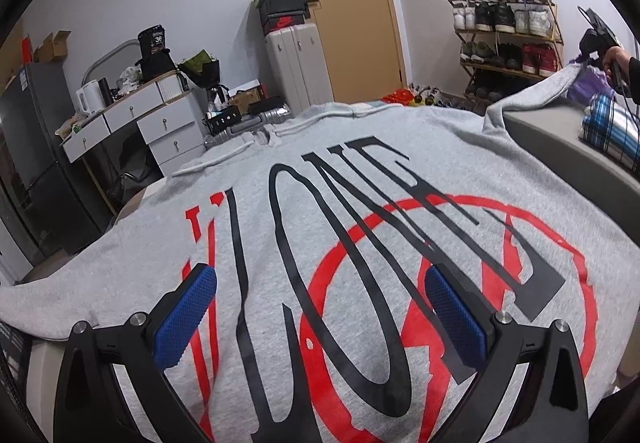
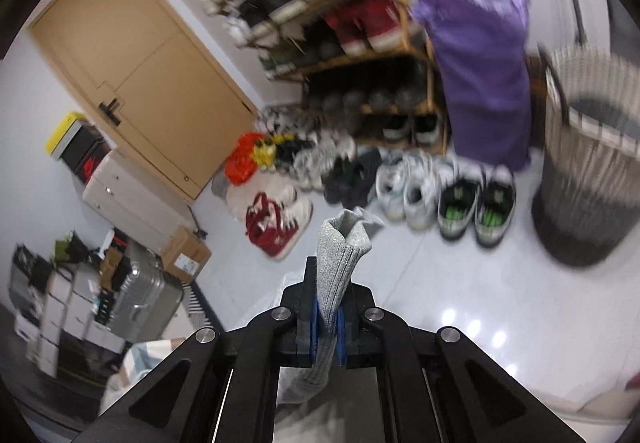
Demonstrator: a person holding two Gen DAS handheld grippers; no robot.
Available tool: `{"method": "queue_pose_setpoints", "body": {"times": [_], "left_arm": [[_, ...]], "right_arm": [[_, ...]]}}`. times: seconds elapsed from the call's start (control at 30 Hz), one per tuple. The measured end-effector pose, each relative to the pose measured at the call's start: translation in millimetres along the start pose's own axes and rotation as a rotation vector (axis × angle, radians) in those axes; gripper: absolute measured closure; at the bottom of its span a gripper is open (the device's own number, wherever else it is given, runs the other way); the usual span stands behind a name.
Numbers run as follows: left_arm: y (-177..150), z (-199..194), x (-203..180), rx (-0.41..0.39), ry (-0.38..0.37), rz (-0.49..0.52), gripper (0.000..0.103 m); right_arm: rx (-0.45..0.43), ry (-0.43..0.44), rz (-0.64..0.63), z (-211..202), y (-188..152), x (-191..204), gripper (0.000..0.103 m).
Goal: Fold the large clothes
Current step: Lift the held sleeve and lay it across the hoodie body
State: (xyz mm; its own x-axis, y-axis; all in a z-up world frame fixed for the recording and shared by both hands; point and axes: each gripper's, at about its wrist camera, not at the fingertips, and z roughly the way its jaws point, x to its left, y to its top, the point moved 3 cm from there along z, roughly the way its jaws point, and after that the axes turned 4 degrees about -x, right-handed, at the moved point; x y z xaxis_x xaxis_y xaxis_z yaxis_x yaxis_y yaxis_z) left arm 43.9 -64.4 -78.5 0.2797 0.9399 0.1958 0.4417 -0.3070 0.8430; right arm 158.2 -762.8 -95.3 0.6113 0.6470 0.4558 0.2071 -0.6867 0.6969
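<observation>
Between right gripper (image 2: pixel 327 327) pads: grey sleeve cuff (image 2: pixel 340 243) pinched, rest hidden.

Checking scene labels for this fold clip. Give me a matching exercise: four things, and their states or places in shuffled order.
Things:
1. left gripper
2. right gripper
3. grey hoodie
4. purple garment

States or places:
A. spread flat, print up
B. shut on a grey sleeve cuff
C. hanging beside the shoe rack
D. open above the print

Pairs: 1-D, 2-B, 3-A, 4-C
</observation>
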Motion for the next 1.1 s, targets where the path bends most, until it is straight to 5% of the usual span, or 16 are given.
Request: {"method": "queue_pose_setpoints", "body": {"times": [0.3,0.63,0.83,0.9,1.1], "left_arm": [[10,-26,18,-0.076,0.000,-0.053,0.001],[17,-65,77,-0.153,0.098,-0.175,0.001],[16,-76,119,-0.137,0.217,-0.297,0.001],[11,-76,130,-0.111,0.281,-0.386,0.001],[-5,-74,141,-0.077,0.217,-0.604,0.001]], "right_arm": [[-0.252,0.078,-0.262,-91,20,141,0.097],[-0.329,0.272,-0.389,-198,-18,314,0.097],[-0.252,0.434,-0.523,-242,-102,430,0.097],[-0.210,0.513,-0.580,-250,-153,477,0.097],[-0.015,0.684,-0.731,-233,-311,570,0.097]]}}
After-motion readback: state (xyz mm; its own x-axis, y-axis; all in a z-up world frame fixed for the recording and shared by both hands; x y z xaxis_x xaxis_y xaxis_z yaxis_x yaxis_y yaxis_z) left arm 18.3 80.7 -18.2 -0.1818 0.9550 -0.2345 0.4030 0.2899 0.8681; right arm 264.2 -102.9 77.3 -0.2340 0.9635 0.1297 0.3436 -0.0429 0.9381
